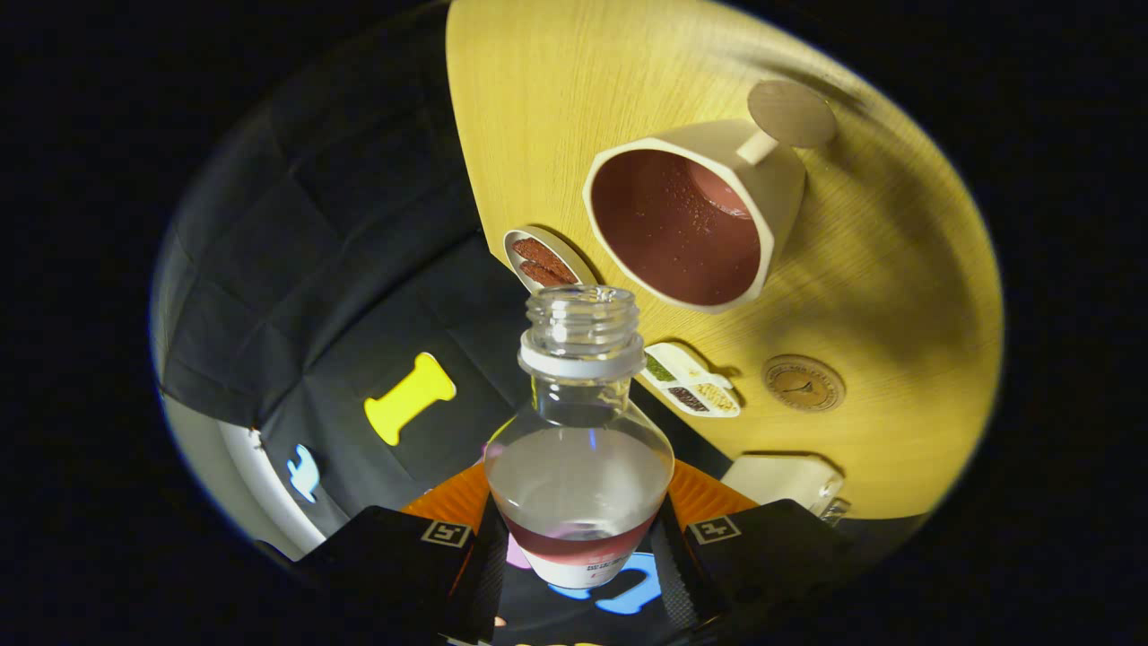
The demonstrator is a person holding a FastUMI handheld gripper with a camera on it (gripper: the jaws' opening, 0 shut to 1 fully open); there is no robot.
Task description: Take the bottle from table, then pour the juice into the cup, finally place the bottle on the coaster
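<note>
Clamped between the gripper's [578, 547] two fingers, which press on its lower body from either side, the clear bottle [579, 449] points its uncapped mouth straight ahead along them, a little red juice pooled low inside. Beyond and to the right of that mouth sits the cream cup [695, 215], already holding red juice, on the wooden table [897, 269]. The round coaster [803, 383] lies nearer than the cup, ahead and right of the fingers, so the bottle likely swings right and upright onto it.
</note>
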